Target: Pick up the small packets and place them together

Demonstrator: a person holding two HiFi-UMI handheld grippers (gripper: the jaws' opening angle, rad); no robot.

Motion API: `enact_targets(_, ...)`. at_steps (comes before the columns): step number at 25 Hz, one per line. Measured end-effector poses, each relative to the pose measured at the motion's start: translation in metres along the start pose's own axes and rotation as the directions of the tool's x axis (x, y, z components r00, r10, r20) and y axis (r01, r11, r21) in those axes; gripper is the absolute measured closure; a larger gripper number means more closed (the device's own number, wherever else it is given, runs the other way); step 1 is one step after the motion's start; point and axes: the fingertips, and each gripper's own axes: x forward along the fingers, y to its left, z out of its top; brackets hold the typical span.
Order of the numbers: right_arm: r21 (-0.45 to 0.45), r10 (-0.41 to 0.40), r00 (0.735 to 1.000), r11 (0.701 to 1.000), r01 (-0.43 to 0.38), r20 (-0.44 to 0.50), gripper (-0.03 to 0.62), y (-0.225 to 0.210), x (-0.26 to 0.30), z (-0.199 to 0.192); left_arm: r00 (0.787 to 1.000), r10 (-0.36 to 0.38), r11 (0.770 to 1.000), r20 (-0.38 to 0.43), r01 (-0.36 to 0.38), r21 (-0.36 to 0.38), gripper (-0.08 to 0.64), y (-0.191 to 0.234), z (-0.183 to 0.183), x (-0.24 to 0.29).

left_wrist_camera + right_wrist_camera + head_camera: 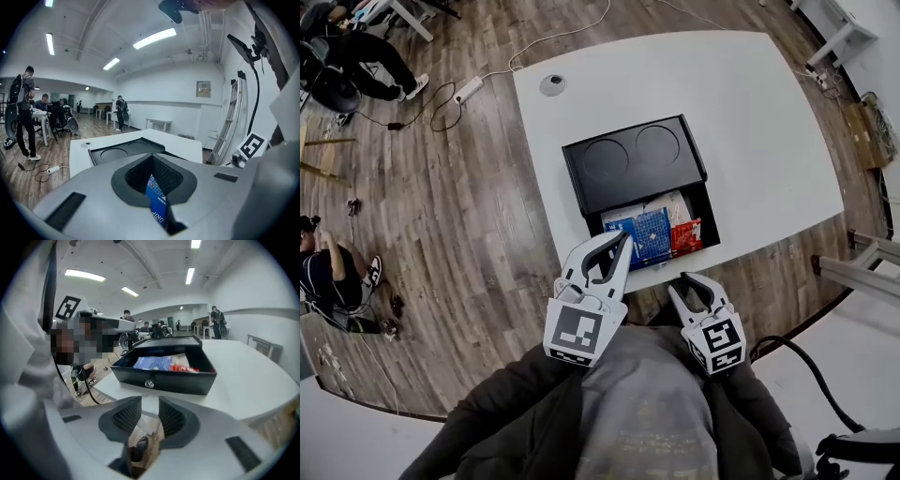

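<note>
An open black box [712,221] stands near the front edge of the white table [750,112], its lid [633,161] folded back. Inside lie a blue packet [652,231], a red packet [685,236] and a white one [671,203]. My left gripper [622,247] reaches to the box's near left corner. In the left gripper view it [152,187] is shut on a blue packet [157,205] standing on edge between the pads. My right gripper [692,282] hovers off the table's front edge, short of the box. Its jaws [149,416] stand open with only floor showing between them.
A round cable grommet [552,85] sits at the table's far left corner. A power strip [469,89] with cables lies on the wooden floor beyond. People sit at the left [328,272]. A metal frame [862,258] stands to the right.
</note>
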Motion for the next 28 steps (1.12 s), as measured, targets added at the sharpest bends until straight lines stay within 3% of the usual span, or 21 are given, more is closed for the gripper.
enact_targets(4,-0.029,-0.03,0.997,0.999,0.032,0.071,0.479,-0.004,-0.024,0.038,0.999,0.018,0.999,0.042,-0.017,-0.03,0.557,0.017,0.007,-0.006)
enact_targets(11,-0.157,0.058,0.992,0.987,-0.04,0.113,0.479,-0.016,-0.014,0.117,0.994,0.072,0.996,0.076,-0.068,-0.053,0.557,0.028,0.018,-0.019)
enact_targets(19,-0.267,0.183,0.98,0.943,-0.198,-0.081,0.459,-0.034,0.051,0.121,0.975,0.22,0.972,0.028,-0.217,-0.094,0.557,0.05,0.019,-0.023)
enact_targets(23,-0.369,0.202,0.965,0.895,-0.251,-0.166,0.448,-0.037,0.067,0.122,0.966,0.257,0.961,-0.008,-0.257,-0.1,0.557,0.054,0.016,-0.018)
enact_targets(28,-0.433,0.284,0.929,0.825,-0.363,-0.238,0.448,-0.019,0.075,0.122,0.956,0.293,0.948,-0.024,-0.294,-0.121,0.557,0.055,0.015,-0.014)
